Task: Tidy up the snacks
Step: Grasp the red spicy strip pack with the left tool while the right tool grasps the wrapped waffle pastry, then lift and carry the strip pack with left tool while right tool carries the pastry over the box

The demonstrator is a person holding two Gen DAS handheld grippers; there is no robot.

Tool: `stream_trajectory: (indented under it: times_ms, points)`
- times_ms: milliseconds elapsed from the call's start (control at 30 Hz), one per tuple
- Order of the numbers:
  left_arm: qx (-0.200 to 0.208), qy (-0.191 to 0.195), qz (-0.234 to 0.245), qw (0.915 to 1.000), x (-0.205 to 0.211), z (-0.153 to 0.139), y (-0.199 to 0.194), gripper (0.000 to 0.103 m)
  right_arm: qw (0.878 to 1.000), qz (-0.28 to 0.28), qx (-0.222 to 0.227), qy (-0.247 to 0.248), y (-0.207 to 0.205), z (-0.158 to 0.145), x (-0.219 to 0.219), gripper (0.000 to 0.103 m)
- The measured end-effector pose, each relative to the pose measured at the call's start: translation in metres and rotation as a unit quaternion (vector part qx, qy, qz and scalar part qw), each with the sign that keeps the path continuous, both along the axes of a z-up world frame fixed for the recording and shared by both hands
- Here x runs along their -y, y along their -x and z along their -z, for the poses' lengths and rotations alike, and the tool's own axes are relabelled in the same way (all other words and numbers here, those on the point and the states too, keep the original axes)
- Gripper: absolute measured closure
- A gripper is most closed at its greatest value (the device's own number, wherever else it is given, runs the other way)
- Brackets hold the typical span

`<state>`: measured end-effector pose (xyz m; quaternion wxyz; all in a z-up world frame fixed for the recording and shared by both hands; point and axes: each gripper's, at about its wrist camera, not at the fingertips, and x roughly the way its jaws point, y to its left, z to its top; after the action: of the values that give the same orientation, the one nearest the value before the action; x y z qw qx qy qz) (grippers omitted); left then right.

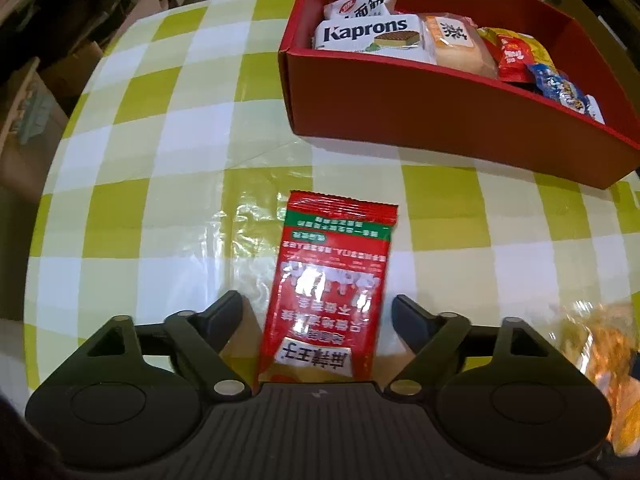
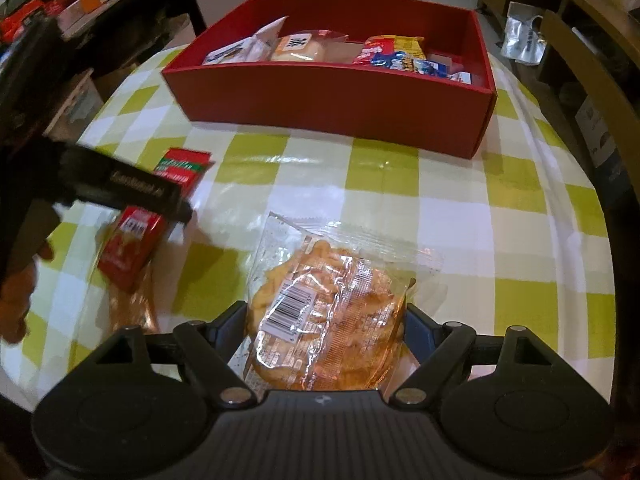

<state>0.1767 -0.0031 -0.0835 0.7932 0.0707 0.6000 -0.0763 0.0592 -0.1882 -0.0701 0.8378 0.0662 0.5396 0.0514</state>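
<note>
Red sachet (image 1: 332, 280) lies between the wide-spread left gripper (image 1: 318, 312); right gripper (image 2: 325, 318) clamps the clear snack bag (image 2: 324, 312).

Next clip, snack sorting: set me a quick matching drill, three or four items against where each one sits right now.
Items:
1. red sachet
2. clear bag of orange crisps
3. Kaprons pack
4. red box

Places:
A. inside the box
B. between the right tool's fingers
C. on the checked cloth, at the far side
D. between the left tool's open fingers

Pairs: 1-D, 2-B, 3-A, 4-C
</note>
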Motion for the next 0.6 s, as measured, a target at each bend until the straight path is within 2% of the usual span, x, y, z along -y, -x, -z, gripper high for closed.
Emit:
stream_trajectory:
  times_ms: [67, 100, 300, 600]
  points:
    - [0.005, -0.004, 0.011, 0.9999, 0.006, -0.004, 0.004, 0.040, 1.000, 0.002, -0.002, -0.005, -0.005, 0.002, 0.001, 0.014]
    - [0.005, -0.002, 0.016, 0.9999, 0.009, -0.006, 0.006, 0.043, 1.000, 0.002, -0.001, -0.004, -0.007, 0.002, 0.001, 0.015]
    - [0.004, 0.007, 0.033, 0.9994, 0.021, -0.016, 0.017, 0.047, 1.000, 0.007, 0.019, -0.005, -0.005, -0.010, 0.005, 0.015]
    - [0.073, 0.033, 0.036, 0.9962, 0.032, -0.061, 0.026, 0.047, 0.997, 0.034, 0.069, -0.005, -0.017, -0.038, 0.019, 0.015]
